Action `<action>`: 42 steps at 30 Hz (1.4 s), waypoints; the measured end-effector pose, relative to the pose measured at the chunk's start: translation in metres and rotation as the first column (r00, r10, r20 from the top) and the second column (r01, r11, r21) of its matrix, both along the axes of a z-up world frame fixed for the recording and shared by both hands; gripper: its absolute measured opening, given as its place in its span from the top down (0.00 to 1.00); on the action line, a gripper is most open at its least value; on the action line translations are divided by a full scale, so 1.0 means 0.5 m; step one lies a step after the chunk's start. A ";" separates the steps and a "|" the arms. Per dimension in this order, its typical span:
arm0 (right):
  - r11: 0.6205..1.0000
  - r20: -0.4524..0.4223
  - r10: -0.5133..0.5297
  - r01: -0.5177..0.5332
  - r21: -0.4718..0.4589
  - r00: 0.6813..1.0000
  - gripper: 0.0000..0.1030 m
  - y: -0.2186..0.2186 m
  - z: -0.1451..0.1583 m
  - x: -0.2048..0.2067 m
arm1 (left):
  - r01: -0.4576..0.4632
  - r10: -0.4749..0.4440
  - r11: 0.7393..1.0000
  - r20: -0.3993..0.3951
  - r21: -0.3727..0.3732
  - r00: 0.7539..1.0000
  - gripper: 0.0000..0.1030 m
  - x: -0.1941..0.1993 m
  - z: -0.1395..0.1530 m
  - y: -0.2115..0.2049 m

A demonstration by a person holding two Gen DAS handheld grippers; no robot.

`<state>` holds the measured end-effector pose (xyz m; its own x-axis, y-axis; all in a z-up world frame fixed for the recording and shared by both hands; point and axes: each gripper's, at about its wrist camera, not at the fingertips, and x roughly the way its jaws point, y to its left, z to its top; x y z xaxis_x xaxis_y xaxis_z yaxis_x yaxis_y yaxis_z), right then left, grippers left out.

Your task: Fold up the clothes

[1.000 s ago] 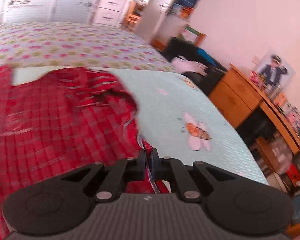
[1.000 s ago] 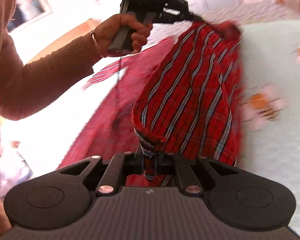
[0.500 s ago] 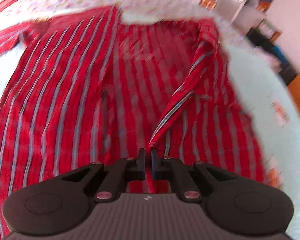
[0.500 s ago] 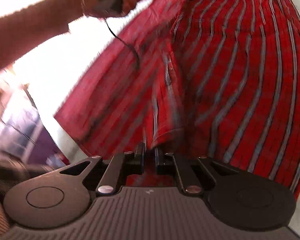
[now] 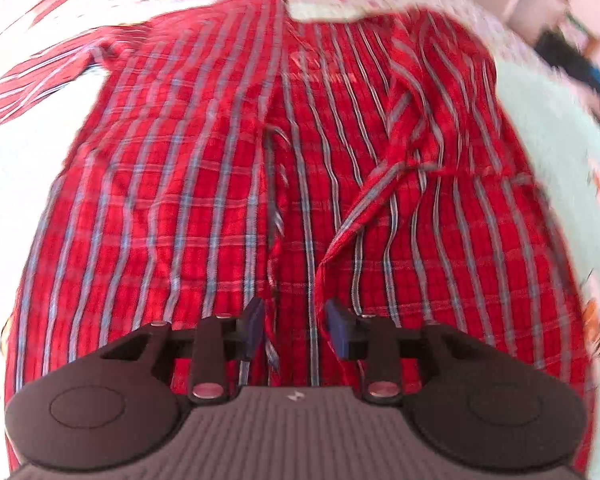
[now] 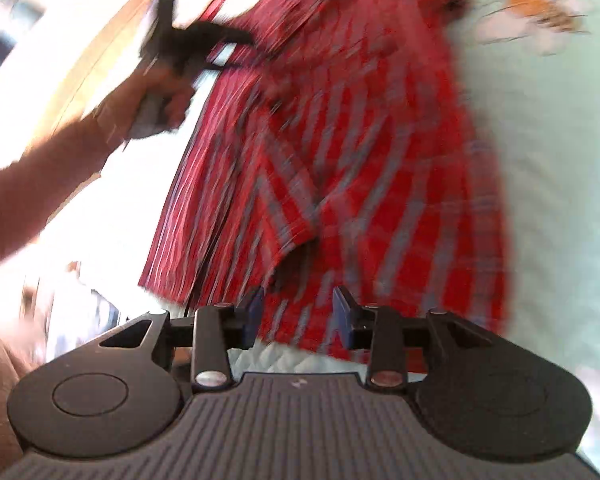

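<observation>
Left wrist view: the shirt (image 5: pixel 228 184) lies spread on the bed (image 5: pixel 556 128), filling the frame from left edge to right, collar at the top centre and hem at the bottom, so its long axis runs up and down the picture. One sleeve (image 5: pixel 40 76) reaches out to the upper left; the other side has been brought in, a folded strip lying slantwise across the body right of centre. At the bottom, the left gripper (image 5: pixel 294 326) has just been opening; half a second ago its jaws were pinched on the cloth, and now they stand apart over the fabric, with an edge of cloth running between the pads but not pressed.

Right wrist view, much blurred: a hand (image 6: pixel 148 96) at upper left holds the left gripper over the shirt, which runs from bottom centre toward the top, with the bed to its right. The right gripper (image 6: pixel 298 312) has likewise just been opening and its jaws stand apart above the hem, gripping nothing.

I judge the right-side fold laid down and released; the left sleeve is not yet folded.
</observation>
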<state>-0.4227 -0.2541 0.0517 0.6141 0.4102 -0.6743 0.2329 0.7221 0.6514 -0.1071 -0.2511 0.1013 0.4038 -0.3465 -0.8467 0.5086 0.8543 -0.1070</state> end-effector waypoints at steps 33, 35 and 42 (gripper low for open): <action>0.916 -0.076 -0.391 0.396 0.065 0.917 0.48 -0.077 -0.067 -0.127 | 0.426 -0.428 0.904 -0.099 -0.037 0.898 0.81 -0.053 -0.056 -0.516; 0.934 -0.074 -0.350 0.354 0.057 0.934 0.76 -0.072 -0.069 -0.115 | 0.419 -0.421 0.907 -0.100 -0.042 0.901 0.81 -0.050 -0.057 -0.526; 0.889 -0.134 -0.450 0.458 0.027 0.883 0.98 -0.155 -0.072 -0.169 | 0.386 -0.394 0.918 -0.108 -0.089 0.913 0.81 -0.031 -0.068 -0.540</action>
<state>-0.5074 -0.3317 0.0158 0.6575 0.1455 -0.7392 0.6059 0.4811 0.6336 -0.1227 -0.5213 0.0674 0.1209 -0.5104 -0.8514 0.7795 0.5798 -0.2370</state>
